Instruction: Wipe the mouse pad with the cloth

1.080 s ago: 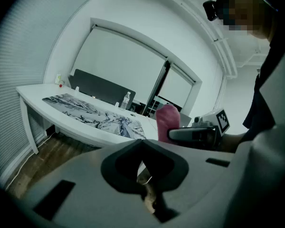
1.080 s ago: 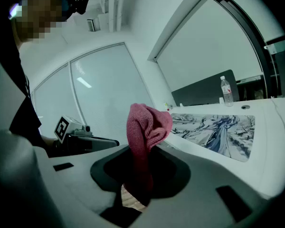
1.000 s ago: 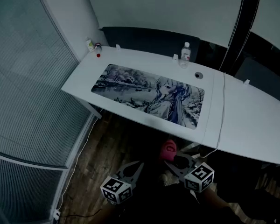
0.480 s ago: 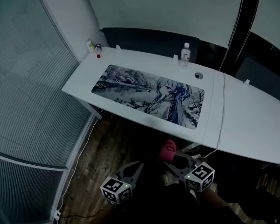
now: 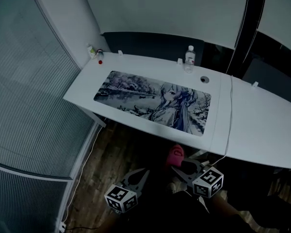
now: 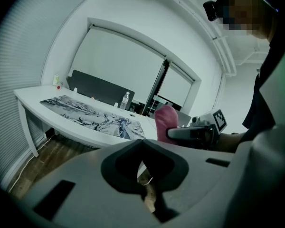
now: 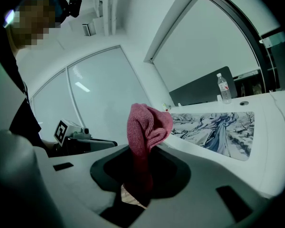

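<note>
Pink cloth (image 5: 175, 155) sits pinched in the right gripper (image 5: 180, 167); left gripper (image 5: 142, 174) pressed together, empty. Mouse pad (image 5: 153, 102) lies up-frame, lengthwise left to right.

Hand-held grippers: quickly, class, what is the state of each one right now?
Left hand-held gripper: closed, nothing in it.
Right hand-held gripper: closed on the pink cloth.

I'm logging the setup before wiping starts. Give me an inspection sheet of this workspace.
Surface: white desk, mouse pad flat on it.
Job's things: pink cloth off the desk, not touching pad.
Clutter: bottle at far edge; small items at far left corner.
Grippers: right tongs shut on cloth; left tongs shut, empty.
Cables: white cable crosses desk right of pad.
Surroundings: blinds left, wood floor.
</note>
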Tool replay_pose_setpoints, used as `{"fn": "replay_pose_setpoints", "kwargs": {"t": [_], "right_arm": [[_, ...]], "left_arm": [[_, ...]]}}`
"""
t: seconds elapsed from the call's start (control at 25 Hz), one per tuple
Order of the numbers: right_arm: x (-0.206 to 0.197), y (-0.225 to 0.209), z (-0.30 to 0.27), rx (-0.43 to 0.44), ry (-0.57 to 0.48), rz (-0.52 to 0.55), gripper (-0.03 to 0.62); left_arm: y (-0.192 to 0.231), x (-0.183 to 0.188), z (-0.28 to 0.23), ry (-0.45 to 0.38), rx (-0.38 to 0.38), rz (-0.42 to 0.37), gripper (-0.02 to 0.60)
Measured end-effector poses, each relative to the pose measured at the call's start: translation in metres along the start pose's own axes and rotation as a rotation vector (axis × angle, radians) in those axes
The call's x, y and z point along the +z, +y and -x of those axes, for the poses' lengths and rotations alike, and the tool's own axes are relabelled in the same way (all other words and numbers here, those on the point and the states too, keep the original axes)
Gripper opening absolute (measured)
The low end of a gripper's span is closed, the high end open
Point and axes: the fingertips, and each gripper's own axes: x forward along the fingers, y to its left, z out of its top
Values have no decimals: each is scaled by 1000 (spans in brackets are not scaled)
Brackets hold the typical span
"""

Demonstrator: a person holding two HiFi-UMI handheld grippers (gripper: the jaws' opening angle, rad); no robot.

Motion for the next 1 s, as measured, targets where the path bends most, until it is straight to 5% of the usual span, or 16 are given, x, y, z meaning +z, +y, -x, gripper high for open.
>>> {"fn": "replay_pose_setpoints", "kwargs": {"t": [0.44,1.0], "right_arm": [[12,-28,-38,-88,4,-37,109],[25,-76,-136,-315,55,-117,109]], "left_arm": [[47,18,-25,45,-70,-2,6],[156,58,-36,133,-238,-63,6]]}}
